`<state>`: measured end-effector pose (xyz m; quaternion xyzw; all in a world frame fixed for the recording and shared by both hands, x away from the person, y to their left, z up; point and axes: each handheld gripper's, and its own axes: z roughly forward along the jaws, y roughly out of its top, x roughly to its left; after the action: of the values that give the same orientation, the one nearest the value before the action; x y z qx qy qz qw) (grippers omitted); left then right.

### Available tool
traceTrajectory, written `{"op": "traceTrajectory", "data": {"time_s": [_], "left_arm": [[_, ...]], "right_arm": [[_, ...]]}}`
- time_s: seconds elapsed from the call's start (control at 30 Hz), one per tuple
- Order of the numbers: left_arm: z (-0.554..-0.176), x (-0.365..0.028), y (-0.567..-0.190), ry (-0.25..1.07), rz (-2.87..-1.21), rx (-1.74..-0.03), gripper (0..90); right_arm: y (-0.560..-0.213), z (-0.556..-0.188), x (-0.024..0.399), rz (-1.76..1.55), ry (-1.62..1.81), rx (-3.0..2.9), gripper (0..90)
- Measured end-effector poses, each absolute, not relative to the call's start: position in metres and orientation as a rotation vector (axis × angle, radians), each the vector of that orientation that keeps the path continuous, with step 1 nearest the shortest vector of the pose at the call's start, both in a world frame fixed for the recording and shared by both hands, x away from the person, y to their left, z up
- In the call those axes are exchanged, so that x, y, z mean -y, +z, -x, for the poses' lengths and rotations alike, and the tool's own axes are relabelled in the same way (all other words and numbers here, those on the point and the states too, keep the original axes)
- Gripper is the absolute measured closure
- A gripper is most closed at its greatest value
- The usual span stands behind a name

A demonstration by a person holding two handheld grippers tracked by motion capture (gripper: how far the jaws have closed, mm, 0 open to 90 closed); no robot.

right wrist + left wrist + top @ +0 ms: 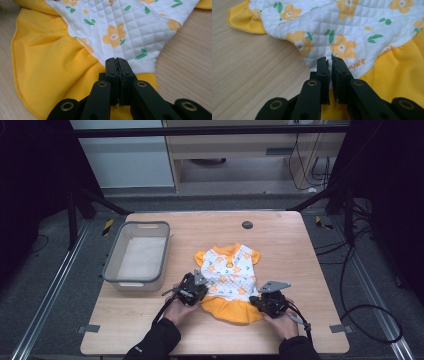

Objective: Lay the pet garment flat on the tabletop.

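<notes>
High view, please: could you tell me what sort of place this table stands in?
Probably a lab recording station, not a home: a wooden table framed by black struts, loose cables on grey carpet, with a small flowered dress laid out beside a grey plastic bin.

Black sleeves (159,340) (black cabled grippers)

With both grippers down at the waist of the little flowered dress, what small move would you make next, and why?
Probably lift both grippers together, just enough to raise the waist off the table. The left gripper and right gripper each look pinched shut on the edge of the white quilted dress with orange flowers and an orange skirt, one at each side, while it lies flat on the wooden table beside the grey plastic bin.
</notes>
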<state>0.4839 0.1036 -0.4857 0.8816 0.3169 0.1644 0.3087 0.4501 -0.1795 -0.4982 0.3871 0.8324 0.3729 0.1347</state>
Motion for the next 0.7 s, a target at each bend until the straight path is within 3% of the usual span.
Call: {"op": "traceTrajectory", "data": {"time_s": [0.47, 0.7], "left_arm": [[-0.447, -0.103, -0.485, 0.356, -2.359, -0.766, 85.1], [-0.462, -0.119, -0.448, 0.412, -2.205, -0.808, 82.8]], "right_arm": [[-0.495, -0.437, 0.185, -1.098, 1.062, -2.462, 87.4], [-0.484, -0.434, 0.188, -1.087, 1.116, -2.415, 85.8]]}}
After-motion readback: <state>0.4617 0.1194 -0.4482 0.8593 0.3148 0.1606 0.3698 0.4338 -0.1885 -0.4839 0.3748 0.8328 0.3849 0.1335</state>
